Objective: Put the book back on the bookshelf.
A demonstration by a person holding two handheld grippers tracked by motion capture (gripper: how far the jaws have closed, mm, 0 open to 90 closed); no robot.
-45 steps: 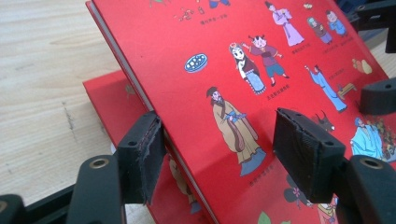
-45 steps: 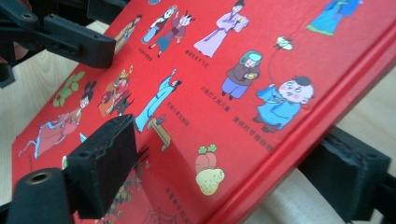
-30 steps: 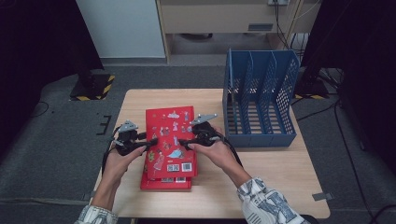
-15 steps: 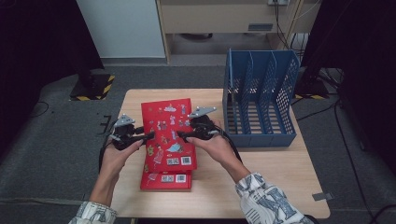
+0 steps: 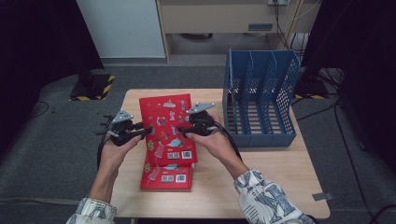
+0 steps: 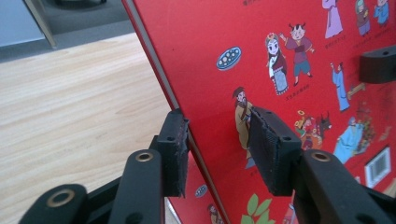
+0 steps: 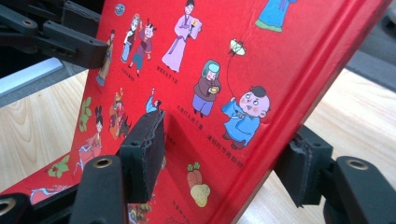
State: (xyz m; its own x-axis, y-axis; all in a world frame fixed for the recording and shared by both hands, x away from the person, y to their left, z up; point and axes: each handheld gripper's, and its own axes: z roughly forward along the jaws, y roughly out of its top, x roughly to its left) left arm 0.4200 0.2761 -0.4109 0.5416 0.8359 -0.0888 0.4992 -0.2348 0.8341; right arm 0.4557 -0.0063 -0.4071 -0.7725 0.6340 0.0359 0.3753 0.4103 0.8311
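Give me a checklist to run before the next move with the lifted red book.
1. Left gripper shut on upper red book: ok.
2. Right gripper astride its opposite edge, jaws just been closing; far pad's contact: cannot tell.
3. Near edge lifted clear of lower red book: cannot tell.
4. Blue file rack slots empty: ok.
5. Table between books and rack free: ok.

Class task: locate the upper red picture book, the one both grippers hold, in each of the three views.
High view: upper red book, table centre.
Left gripper view: right of frame.
Right gripper view: centre, tilted.
Shared landmark: wooden table.
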